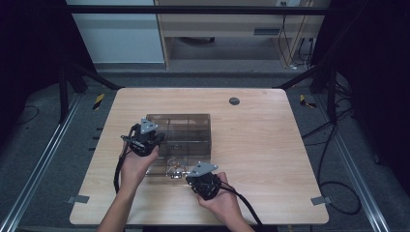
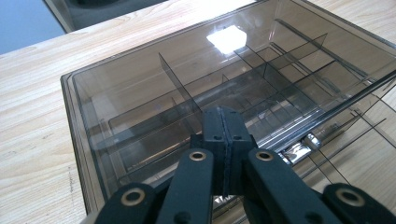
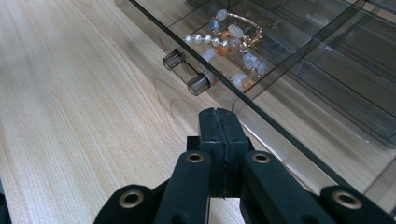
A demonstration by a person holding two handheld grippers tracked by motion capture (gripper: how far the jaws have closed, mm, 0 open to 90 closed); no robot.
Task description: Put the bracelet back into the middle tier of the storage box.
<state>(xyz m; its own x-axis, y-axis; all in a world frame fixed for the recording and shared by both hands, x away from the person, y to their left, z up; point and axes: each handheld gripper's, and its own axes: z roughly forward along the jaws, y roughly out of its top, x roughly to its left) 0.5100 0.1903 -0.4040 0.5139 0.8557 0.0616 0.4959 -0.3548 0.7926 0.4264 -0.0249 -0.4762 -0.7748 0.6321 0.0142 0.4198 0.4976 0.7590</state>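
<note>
On the light wooden table (image 1: 270,145), seen from the high view, a smoky transparent plastic organiser box with inner dividers (image 1: 186,130) sits left of centre, with its clear pull-out drawer (image 1: 167,169) drawn toward the person's side.

Farthest left, the person's left hand (image 1: 138,164) holds the left gripper (image 1: 145,137) at the box's left edge, a grey three-cornered plate on top and a black cable trailing down beside the forearm. In the left gripper view its two black jaws are pressed together with no gap between them, and nothing is caught in them; the tip of the left gripper (image 2: 224,116) hangs just over the box's tinted lid (image 2: 154,88), through which thin partition walls show. A short chrome cylindrical handle (image 2: 299,149) gleams to the right of the jaws.

Further right, the beaded bracelet of pearl, orange and pale blue stones with gold links (image 3: 233,39) lies in a front compartment of the open drawer, close to the drawer's front wall and its pair of clear cylindrical knobs (image 3: 187,72).

Rightmost, the right hand (image 1: 222,203) holds the right gripper (image 1: 205,181) just in front of the drawer. In the right gripper view the right gripper (image 3: 222,121) has its jaws fully closed, empty, its tip beside the drawer's front edge, over bare wood.
</note>
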